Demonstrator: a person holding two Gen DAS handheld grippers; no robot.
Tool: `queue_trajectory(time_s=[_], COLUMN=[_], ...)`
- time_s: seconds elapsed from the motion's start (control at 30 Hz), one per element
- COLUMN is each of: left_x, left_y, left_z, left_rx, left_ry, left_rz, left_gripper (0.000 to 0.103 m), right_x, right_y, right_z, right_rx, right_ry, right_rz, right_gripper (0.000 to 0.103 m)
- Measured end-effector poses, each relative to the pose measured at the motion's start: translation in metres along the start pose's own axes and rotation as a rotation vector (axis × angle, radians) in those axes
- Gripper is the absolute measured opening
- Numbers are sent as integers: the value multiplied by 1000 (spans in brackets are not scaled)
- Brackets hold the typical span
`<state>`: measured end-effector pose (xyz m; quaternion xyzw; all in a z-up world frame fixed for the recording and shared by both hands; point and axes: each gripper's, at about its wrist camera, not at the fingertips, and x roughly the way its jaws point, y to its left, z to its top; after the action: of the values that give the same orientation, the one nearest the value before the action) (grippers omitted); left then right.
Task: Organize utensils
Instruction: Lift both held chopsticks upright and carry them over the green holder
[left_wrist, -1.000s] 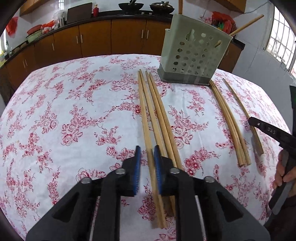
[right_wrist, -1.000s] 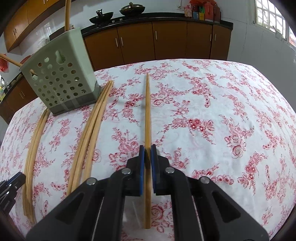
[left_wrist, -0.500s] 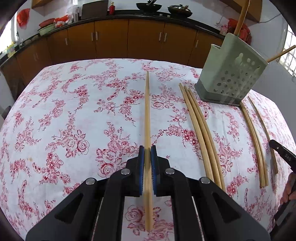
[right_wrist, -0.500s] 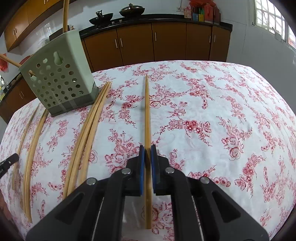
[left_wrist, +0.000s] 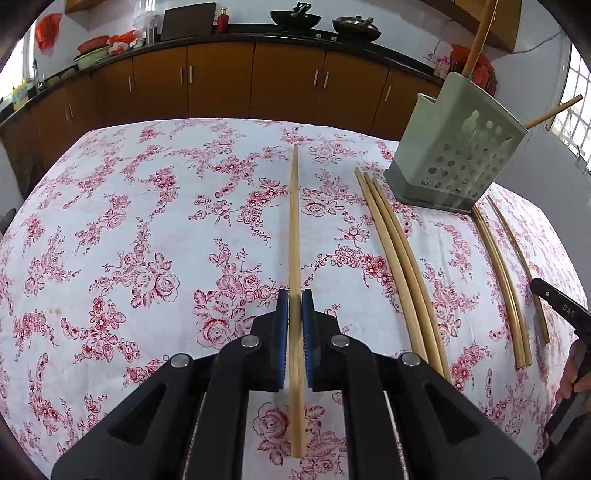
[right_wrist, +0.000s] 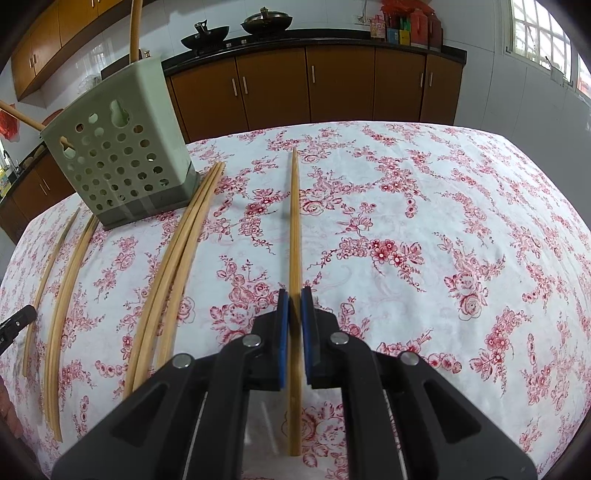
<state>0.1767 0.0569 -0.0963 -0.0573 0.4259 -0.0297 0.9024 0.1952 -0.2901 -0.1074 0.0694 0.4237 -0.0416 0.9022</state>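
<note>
- While each claw carries one chopstick (left_wrist: 294, 236) (right_wrist: 294, 229) above the floral tablecloth (left_wrist: 147, 221), the step in hand looks like pick-up finished, transfer pending.
- Next, I judge, each stick needs tipping upright over the perforated green utensil holder (left_wrist: 454, 162) (right_wrist: 118, 155).
- Left gripper (left_wrist: 294, 314) and right gripper (right_wrist: 294, 314): jaws nearly closed, blue pads clamping the sticks.

Chopstick (right_wrist: 294, 229) between closed jaws
</note>
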Motion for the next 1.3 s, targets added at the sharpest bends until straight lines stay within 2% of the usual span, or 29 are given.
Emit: queue_trajectory(time_s=[0.3,0.63,0.83,0.9,1.1,1.3], left_x=[-7,-21,-21,-23,-49,-88], left_y=[-2,-8,-7,-5,-3,1], left_z=[-6,-26,-25,-24,-10,13], left_rx=[28,40,41,34,33,0], left_ry=[8,5,16,25,-53,-181], left_rz=[25,36,40,32,20,-16], left_gripper=[9,9,8,8,7,7], right_x=[-8,-20,-26,-33,-63,-96], right_y=[3,-1,-4,-6,-13,-19], right_z=[-10,-24,-27,-25,-7,17], right_rx=[-44,-30,-17,-8,6,33], right_ry=[4,6,14,-7,-99,-212], right_rz=[-3,18,40,43,51,61], right_gripper=[9,9,8,8,8,8])
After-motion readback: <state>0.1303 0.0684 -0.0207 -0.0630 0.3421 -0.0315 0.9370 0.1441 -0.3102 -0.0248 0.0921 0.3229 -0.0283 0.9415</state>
